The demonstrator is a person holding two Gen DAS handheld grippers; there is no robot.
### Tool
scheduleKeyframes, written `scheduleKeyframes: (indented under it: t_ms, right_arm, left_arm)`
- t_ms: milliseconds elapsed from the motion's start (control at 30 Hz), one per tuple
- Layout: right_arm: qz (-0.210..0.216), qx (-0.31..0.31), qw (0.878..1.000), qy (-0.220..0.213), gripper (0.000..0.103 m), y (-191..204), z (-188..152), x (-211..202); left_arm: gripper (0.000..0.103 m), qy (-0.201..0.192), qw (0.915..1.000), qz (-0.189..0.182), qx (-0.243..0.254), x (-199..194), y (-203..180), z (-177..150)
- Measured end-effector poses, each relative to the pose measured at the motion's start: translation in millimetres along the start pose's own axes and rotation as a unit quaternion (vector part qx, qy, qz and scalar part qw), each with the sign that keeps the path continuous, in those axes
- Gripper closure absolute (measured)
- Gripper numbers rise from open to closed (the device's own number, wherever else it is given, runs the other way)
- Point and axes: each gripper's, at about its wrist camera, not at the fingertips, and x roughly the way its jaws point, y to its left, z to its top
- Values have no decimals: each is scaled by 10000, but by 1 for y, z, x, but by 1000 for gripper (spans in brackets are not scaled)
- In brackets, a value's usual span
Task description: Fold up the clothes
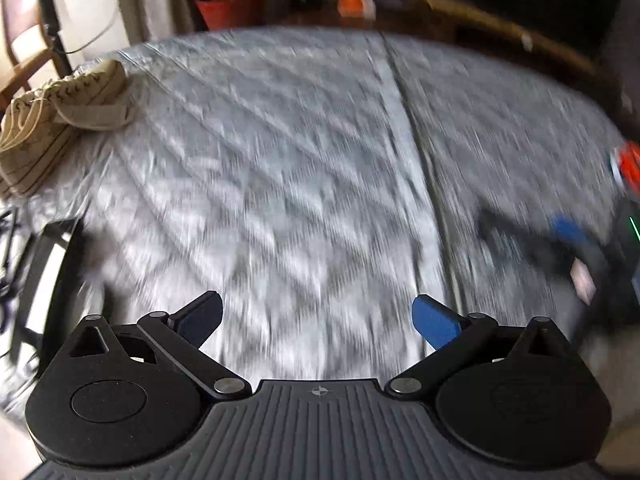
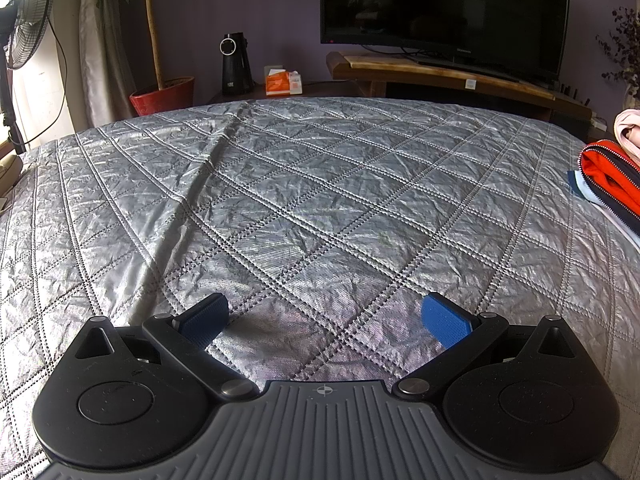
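Note:
My left gripper [image 1: 318,316] is open, nothing between its blue pads, low over the grey quilted bedspread [image 1: 280,160]; this view is motion-blurred. Folded cream striped clothes [image 1: 60,116] lie at the bed's left edge, well away from it. My right gripper [image 2: 324,316] is also open and empty above the bedspread [image 2: 320,200]. It shows as a blurred dark and blue shape, the right gripper [image 1: 532,236], in the left wrist view. At the bed's right edge sits a pile: a red garment with a navy zip [image 2: 608,176], a pink one [image 2: 628,128] behind, light blue cloth [image 2: 580,188] below.
Beyond the bed's far edge stand a TV [image 2: 444,4] on a wooden stand [image 2: 440,74], a black speaker [image 2: 236,64], an orange tissue box [image 2: 282,82], a potted plant in a red pot [image 2: 164,96] and a fan [image 2: 28,16]. A long crease [image 2: 192,200] runs down the bedspread.

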Motion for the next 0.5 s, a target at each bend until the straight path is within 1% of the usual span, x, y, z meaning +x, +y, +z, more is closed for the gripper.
scheduleKeyframes:
  t_ms: [67, 133, 167, 267, 333, 400, 500]
  right_arm:
    - [0, 0, 10000, 0, 0, 0, 0, 0]
    - [0, 0, 10000, 0, 0, 1, 0, -1]
    - [0, -1, 10000, 0, 0, 1, 0, -1]
    - [1, -1, 10000, 0, 0, 0, 0, 0]
    - [1, -1, 10000, -1, 0, 1, 0, -1]
    - [1, -1, 10000, 0, 0, 1, 0, 0]
    - [2, -2, 10000, -1, 0, 0, 0, 0]
  left_arm:
    - [1, -272, 9995, -22, -127, 19, 3, 9]
    - [1, -508, 9986, 100, -70, 39, 1, 14]
    - [1, -586, 9981, 177, -29, 49, 0, 14]
    - [1, -628, 9976, 255, -135, 75, 1, 14]
    - [0, -933, 9951, 295, -118, 81, 1, 13]
    - [0, -1211, 9923, 237, -49, 87, 0, 11]
    - [0, -1319, 9909, 268, -20, 90, -2, 11]
